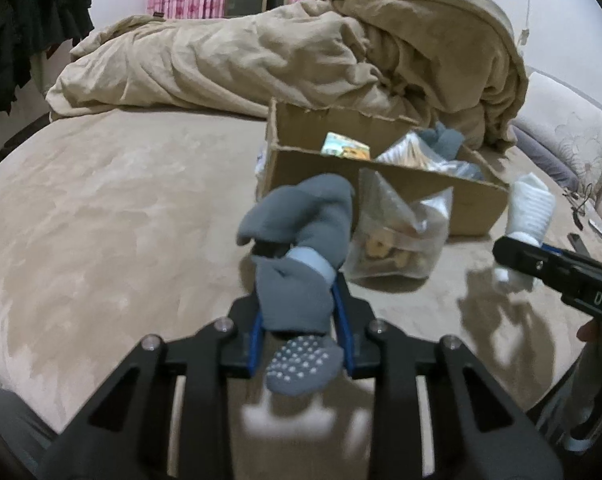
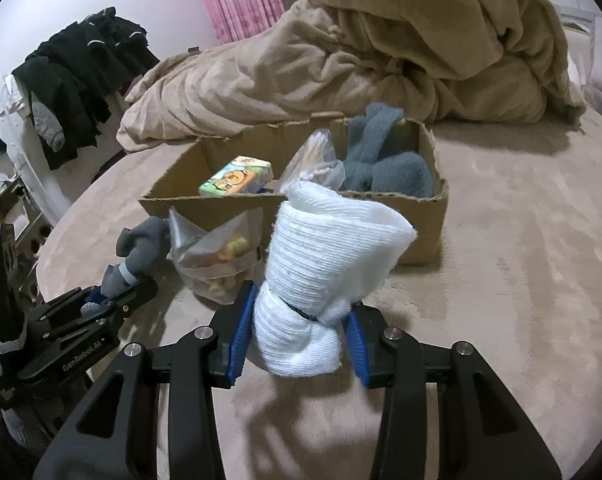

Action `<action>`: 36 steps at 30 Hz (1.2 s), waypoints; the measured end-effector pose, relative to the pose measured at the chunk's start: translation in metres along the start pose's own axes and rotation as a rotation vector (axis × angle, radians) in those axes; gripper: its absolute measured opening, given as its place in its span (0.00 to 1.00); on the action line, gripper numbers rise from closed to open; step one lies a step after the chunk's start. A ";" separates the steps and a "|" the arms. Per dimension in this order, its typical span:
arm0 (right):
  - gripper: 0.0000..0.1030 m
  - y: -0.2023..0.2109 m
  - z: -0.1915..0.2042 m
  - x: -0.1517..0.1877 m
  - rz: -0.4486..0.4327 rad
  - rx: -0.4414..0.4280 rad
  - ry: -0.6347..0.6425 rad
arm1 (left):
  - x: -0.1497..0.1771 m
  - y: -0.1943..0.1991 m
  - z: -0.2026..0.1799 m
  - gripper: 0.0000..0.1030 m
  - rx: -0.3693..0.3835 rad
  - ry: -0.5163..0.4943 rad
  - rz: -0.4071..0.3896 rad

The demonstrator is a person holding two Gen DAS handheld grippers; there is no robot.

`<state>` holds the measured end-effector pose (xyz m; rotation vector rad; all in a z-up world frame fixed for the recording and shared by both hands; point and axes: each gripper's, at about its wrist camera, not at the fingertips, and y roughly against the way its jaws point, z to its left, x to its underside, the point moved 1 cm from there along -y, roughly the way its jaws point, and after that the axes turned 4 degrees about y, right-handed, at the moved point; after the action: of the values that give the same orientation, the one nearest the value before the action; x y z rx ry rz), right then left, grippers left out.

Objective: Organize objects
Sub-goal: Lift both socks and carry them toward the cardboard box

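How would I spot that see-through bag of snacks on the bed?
Find the open brown cardboard box on the beige bed. Leaning on its near wall, outside it, sits a clear plastic bag of yellowish snacks. Unlike the bag inside the box, it rests on the bedcover.

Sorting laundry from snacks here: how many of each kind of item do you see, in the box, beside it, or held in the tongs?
Grey socks: 2 bundles, one held, one boxed
White socks: 1
Clear snack bags: 2
Printed cartons: 1
Total: 6
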<state>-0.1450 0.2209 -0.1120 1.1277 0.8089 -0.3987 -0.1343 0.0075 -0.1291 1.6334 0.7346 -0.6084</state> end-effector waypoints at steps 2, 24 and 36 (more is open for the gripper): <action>0.43 0.010 0.004 0.000 -0.010 -0.002 0.009 | 0.004 0.008 0.001 0.29 0.006 0.008 0.008; 0.43 0.104 0.047 -0.032 -0.185 -0.031 0.107 | -0.030 0.113 -0.015 0.29 0.108 0.015 -0.105; 0.43 0.126 0.051 -0.063 -0.266 -0.034 0.142 | -0.071 0.127 -0.028 0.29 0.117 -0.034 -0.190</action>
<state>-0.0851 0.2182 0.0249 1.0276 1.0924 -0.5277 -0.0871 0.0106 0.0108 1.6670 0.8480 -0.8265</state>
